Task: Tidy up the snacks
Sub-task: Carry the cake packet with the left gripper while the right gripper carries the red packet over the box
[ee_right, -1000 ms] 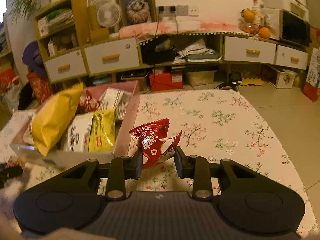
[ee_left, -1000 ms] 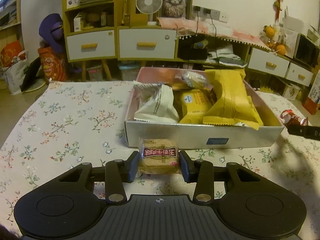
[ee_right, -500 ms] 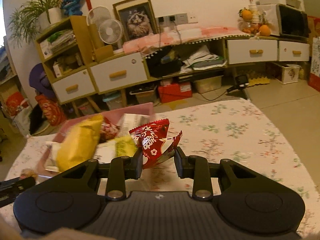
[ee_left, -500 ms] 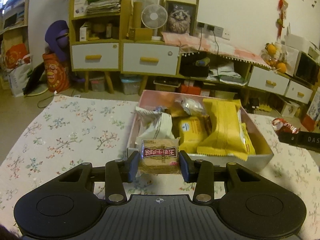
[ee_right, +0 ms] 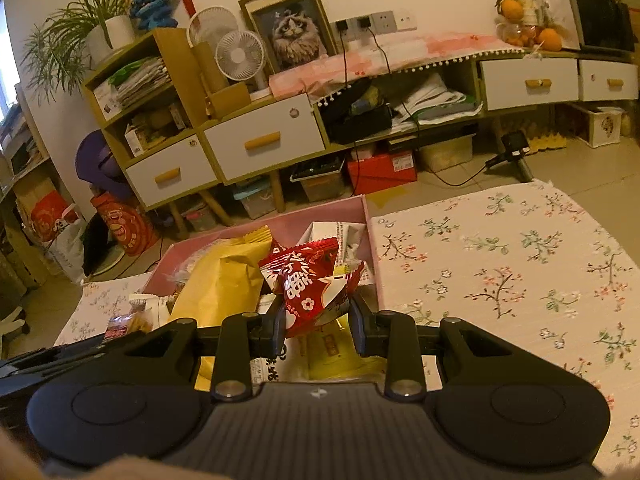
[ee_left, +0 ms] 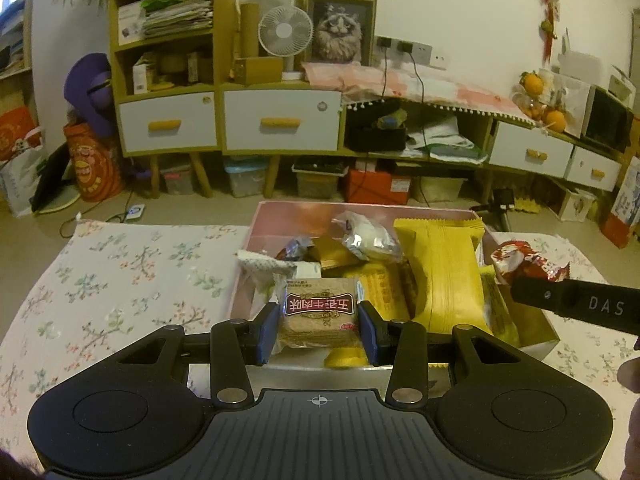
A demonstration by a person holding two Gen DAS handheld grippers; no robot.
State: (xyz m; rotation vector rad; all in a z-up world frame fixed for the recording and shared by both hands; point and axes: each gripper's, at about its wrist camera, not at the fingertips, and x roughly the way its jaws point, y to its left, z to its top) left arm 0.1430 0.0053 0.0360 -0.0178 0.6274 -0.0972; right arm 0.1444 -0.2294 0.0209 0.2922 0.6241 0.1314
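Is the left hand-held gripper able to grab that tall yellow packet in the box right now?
Probably not yet: the left hand-held gripper is shut on a brown biscuit packet, so its jaws are occupied. The yellow packet itself stands uncovered in the box.

Against the back wall, a low wooden cabinet (ee_left: 280, 124) with white drawers, small white fan (ee_left: 285, 33) and framed cat picture (ee_left: 339, 32) on top, oranges (ee_left: 554, 118) far right, floral cloth (ee_right: 512, 264) over the table
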